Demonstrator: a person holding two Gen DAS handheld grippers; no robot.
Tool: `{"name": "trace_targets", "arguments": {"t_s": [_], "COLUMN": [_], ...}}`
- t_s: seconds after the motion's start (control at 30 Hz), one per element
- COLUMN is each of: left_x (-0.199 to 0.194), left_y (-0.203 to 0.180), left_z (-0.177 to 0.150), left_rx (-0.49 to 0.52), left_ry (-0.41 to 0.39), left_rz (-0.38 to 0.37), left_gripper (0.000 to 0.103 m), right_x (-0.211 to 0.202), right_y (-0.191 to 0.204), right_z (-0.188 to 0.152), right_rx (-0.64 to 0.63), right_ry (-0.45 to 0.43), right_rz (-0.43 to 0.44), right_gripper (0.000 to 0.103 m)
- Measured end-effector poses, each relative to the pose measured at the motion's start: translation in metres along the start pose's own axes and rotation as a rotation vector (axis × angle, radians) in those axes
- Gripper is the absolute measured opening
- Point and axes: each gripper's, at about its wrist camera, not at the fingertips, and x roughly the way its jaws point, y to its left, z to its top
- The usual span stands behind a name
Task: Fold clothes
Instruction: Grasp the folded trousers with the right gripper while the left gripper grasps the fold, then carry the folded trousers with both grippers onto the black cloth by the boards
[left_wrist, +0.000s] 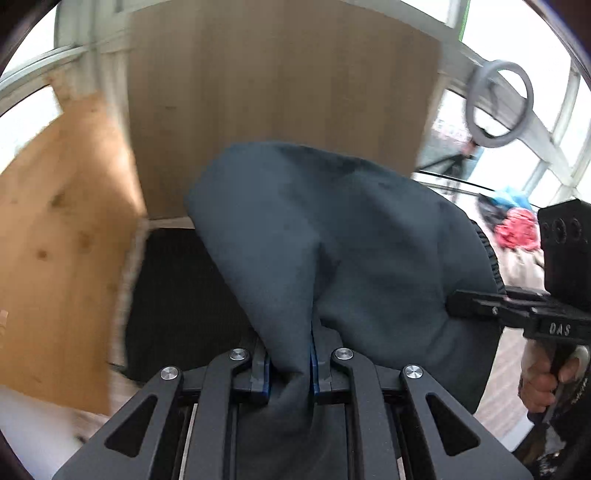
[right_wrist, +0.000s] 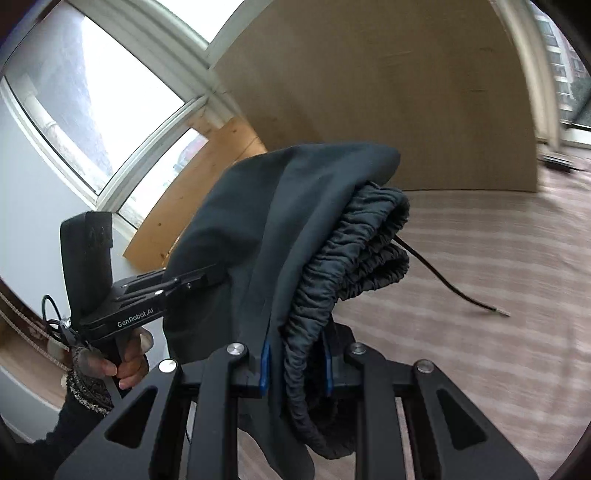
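A dark grey garment (left_wrist: 332, 236) with a gathered elastic waistband (right_wrist: 354, 236) hangs bunched in the air between both grippers. My left gripper (left_wrist: 290, 369) is shut on a fold of its plain cloth. My right gripper (right_wrist: 295, 369) is shut on the waistband edge, and a black drawstring (right_wrist: 454, 291) trails out to the right. In the left wrist view the right gripper (left_wrist: 465, 302) reaches into the cloth from the right, held by a hand (left_wrist: 543, 384). In the right wrist view the left gripper (right_wrist: 207, 280) grips the cloth from the left, its fingertips buried in it.
A tall pale wooden board (left_wrist: 280, 92) leans upright behind the garment, with an orange plywood sheet (left_wrist: 55, 240) beside it. Windows (right_wrist: 92, 92) ring the room. A striped wood floor (right_wrist: 498, 295) lies below. A pile of coloured clothes (left_wrist: 513, 225) and a ring light (left_wrist: 498, 103) are at the right.
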Motion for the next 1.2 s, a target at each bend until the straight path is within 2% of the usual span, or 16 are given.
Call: {"name": "trace_targets", "arguments": {"t_s": [0.2, 0.37, 0.43, 0.5, 0.57, 0.63, 0.7, 0.8, 0.87, 1.03, 1.13, 1.2], "left_x": [0.025, 0.069, 0.091, 0.116, 0.121, 0.109, 0.09, 0.066, 0.061, 0.098, 0.126, 0.152], "left_y": [0.084, 0.128, 0.142, 0.158, 0.169, 0.17, 0.162, 0.155, 0.155, 0.159, 0.159, 0.165], "left_z": [0.015, 0.015, 0.012, 0.007, 0.004, 0.004, 0.003, -0.002, -0.004, 0.01, 0.027, 0.035], "left_rx": [-0.05, -0.067, -0.076, -0.118, -0.159, -0.16, -0.119, -0.124, -0.148, -0.159, -0.152, -0.167], "left_ry": [0.026, 0.068, 0.095, 0.154, 0.154, 0.107, 0.045, -0.026, -0.048, 0.0, 0.049, 0.089], "left_rz": [0.066, 0.088, 0.128, 0.216, 0.226, 0.245, 0.289, 0.259, 0.224, 0.191, 0.187, 0.211], "left_gripper": [0.013, 0.013, 0.018, 0.023, 0.027, 0.027, 0.026, 0.026, 0.026, 0.025, 0.025, 0.025], "right_x": [0.092, 0.148, 0.174, 0.201, 0.218, 0.202, 0.185, 0.145, 0.141, 0.21, 0.246, 0.257], "right_y": [0.023, 0.014, 0.005, -0.012, -0.03, -0.033, -0.037, -0.018, -0.002, 0.026, 0.017, 0.003], "right_z": [0.021, 0.03, 0.034, 0.03, 0.026, 0.026, 0.026, 0.033, 0.047, 0.084, 0.082, 0.079], "right_rx": [0.034, 0.062, 0.062, 0.061, 0.111, 0.123, 0.134, 0.026, -0.048, -0.145, -0.162, -0.147], "right_ry": [0.046, 0.098, 0.113, 0.179, 0.256, 0.244, 0.231, 0.122, 0.091, 0.131, 0.174, 0.195], "right_rz": [0.013, 0.001, -0.014, -0.052, -0.109, -0.095, -0.081, -0.113, -0.108, -0.086, -0.183, -0.213], "right_gripper": [0.02, 0.02, 0.02, 0.022, 0.032, 0.034, 0.034, 0.034, 0.034, 0.034, 0.034, 0.034]}}
